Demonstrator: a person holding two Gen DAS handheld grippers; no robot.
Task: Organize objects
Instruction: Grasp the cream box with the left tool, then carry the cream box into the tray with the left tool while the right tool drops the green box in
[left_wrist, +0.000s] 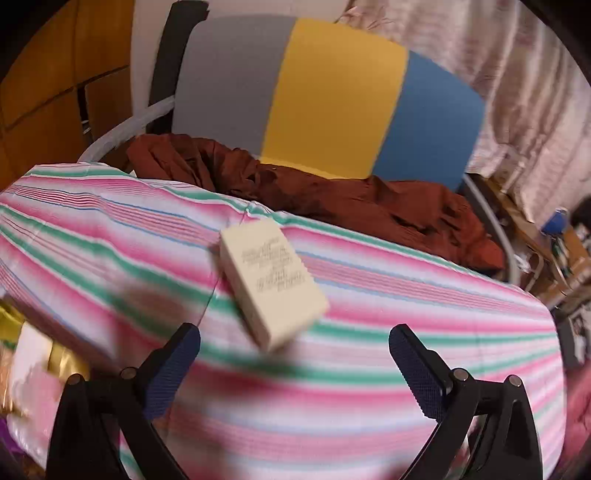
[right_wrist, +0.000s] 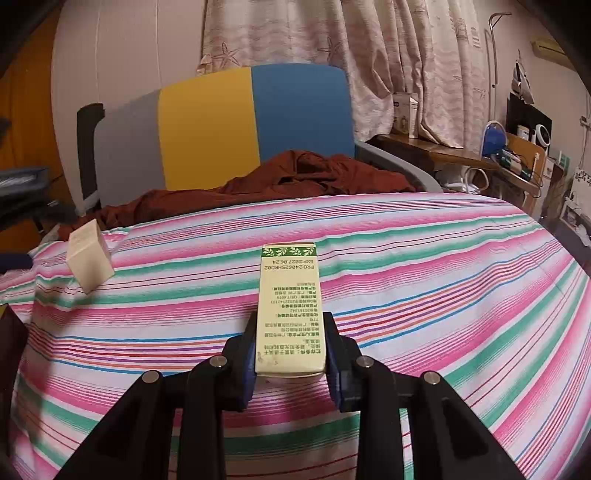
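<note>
A bed or table spread with a striped cloth (right_wrist: 406, 258) in pink, white, green and blue fills both views. Behind it stands a chair (right_wrist: 221, 125) with a back in grey, yellow and blue panels, and a crumpled rust-brown garment (right_wrist: 295, 177) lies at the cloth's far edge. Patterned curtains (right_wrist: 369, 44) hang behind, and a cluttered wooden shelf (right_wrist: 461, 151) runs along the right wall.

The right gripper (right_wrist: 290, 354) is clamped on a tall cream box with a green leaf band (right_wrist: 290, 306), its pads pressing both long sides. The box carries lines of Chinese print and the codes "PRO:240625HRD02" and "EXP:2027.06.24".

The left gripper (left_wrist: 295, 354) stands wide apart with nothing between its pads. A small cream box (left_wrist: 271, 286) lies on the cloth just ahead of it; its printed text is too blurred to read.
</note>
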